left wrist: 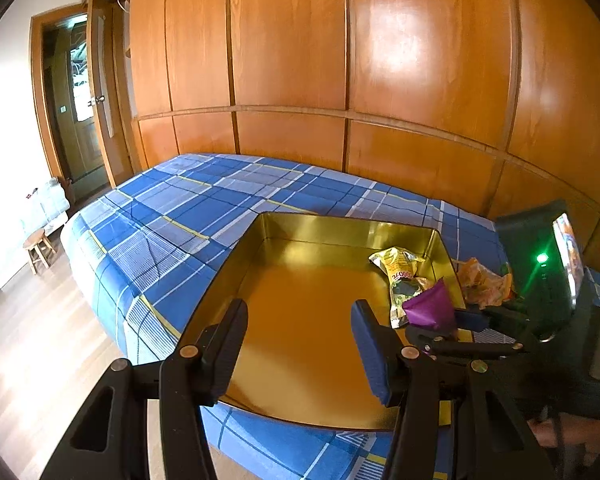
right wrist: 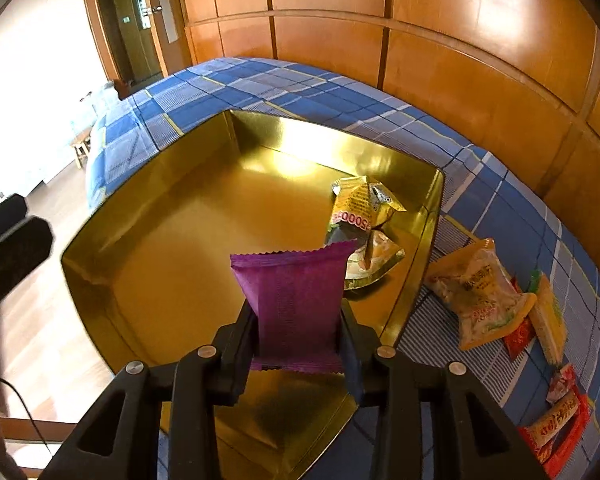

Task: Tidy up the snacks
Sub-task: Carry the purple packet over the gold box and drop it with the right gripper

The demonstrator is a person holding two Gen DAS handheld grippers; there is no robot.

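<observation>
1. Over the gold tin [right wrist: 100, 264] on the blue plaid bed [right wrist: 512, 216], the right gripper [right wrist: 298, 336] pinches a purple snack packet [right wrist: 296, 296] by its lower half, jaws closed against its sides; the packet hangs above the tin's near floor.
2. Beside it, the left gripper [left wrist: 298, 344] hovers wide open and holds nothing.
3. Risk: the slick wrapper could slide out early, or drop onto the yellow packet [right wrist: 360, 208] in the tin's right corner and pile up rather than lie flat.
4. Risk: the two grippers sit close; a swing could knock them together.
5. Loose snacks [right wrist: 480, 300] wait on the bed to the right; those at the frame edge are cut off, their labels unreadable.
</observation>
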